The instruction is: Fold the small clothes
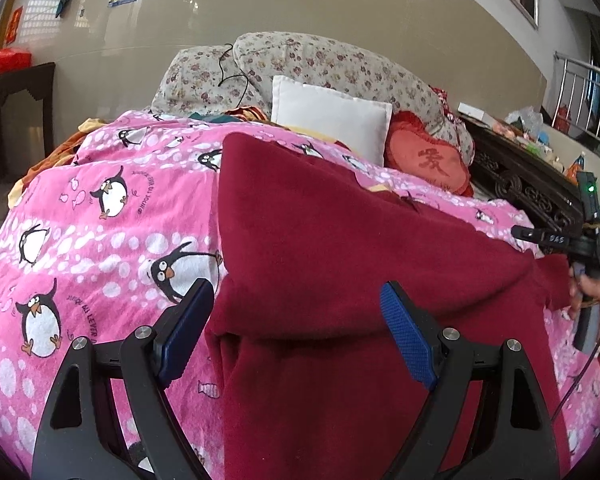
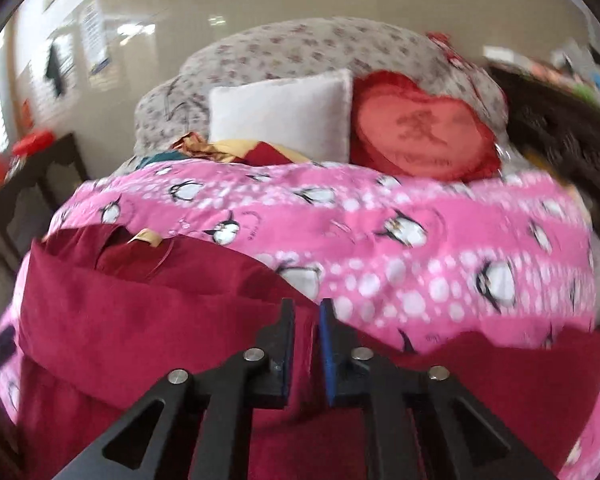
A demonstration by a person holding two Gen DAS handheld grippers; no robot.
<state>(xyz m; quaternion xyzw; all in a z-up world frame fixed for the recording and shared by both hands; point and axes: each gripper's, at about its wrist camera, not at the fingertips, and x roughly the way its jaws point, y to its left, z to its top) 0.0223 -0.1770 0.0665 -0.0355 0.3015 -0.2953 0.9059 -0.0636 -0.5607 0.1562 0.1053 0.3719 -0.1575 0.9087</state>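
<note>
My right gripper (image 2: 306,354) has its fingers pinching a fold of the dark red garment (image 1: 340,248), which lies half folded on the pink penguin blanket (image 1: 100,200). My left gripper (image 1: 296,336) hangs over it, fingers spread wide. My worry: the thick fleece slips out mid-pull, or drags the blanket along and the fold collapses.

Fuzzy matt maroon garment (image 1: 340,248), soft fleece penguin blanket (image 1: 100,208), glossy wall (image 1: 260,12)

Pillows (image 1: 332,128) block beyond; pink blanket (image 1: 100,208) lies open.
</note>
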